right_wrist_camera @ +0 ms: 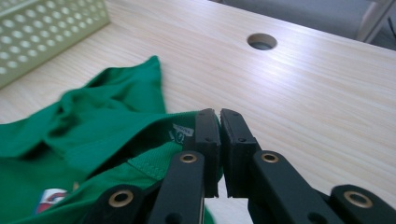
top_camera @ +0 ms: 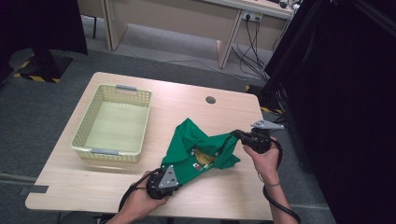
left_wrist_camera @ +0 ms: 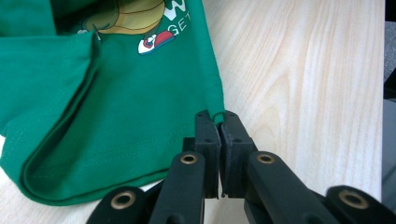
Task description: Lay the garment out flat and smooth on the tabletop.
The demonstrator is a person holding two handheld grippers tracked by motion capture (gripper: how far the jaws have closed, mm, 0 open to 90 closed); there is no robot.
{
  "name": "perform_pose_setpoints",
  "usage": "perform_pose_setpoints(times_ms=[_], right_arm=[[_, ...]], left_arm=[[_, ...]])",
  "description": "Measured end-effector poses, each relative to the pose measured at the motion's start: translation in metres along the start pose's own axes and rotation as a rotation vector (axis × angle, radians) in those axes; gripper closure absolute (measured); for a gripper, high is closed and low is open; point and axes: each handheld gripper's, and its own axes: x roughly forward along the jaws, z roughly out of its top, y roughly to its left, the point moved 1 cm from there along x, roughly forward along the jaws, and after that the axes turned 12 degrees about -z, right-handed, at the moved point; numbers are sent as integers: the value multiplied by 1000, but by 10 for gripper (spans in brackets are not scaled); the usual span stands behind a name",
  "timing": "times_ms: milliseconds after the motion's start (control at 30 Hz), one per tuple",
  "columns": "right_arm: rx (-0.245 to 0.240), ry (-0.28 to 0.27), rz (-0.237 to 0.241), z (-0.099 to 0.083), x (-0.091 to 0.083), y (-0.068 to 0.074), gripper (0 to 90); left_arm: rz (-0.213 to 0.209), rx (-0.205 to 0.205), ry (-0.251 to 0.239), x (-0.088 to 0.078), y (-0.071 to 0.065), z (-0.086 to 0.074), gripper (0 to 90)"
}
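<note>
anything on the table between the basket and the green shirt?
No. In the high view, bare wood table separates the basket from the green shirt; they sit apart, nothing between.

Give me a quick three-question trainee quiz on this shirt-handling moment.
1. True or false: the left gripper is shut on the green shirt.
2. Which is the basket: A. holding the shirt, B. bare inside, C. upside down?
3. What does the right gripper pinch?

Key: 1. True, its jaws clamp the hem edge. 2. B. 3. The green shirt, at the edge near the neck label.
</note>
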Motion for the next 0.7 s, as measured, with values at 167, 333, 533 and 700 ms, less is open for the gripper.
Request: perform_pose_setpoints(times_ms=[167, 333, 533, 700], right_arm=[[26, 20, -38, 3, 6, -14, 862], [51, 38, -78, 7, 15, -30, 862], [71, 62, -128, 9, 26, -43, 862], [85, 91, -170, 8, 37, -53, 862]], left_arm=[[-7, -14, 1, -2, -2, -5, 868], [-14, -12, 2, -4, -4, -5, 868], [-16, -6, -1, -4, -6, -4, 868], [-24, -8, -1, -3, -9, -6, 868]])
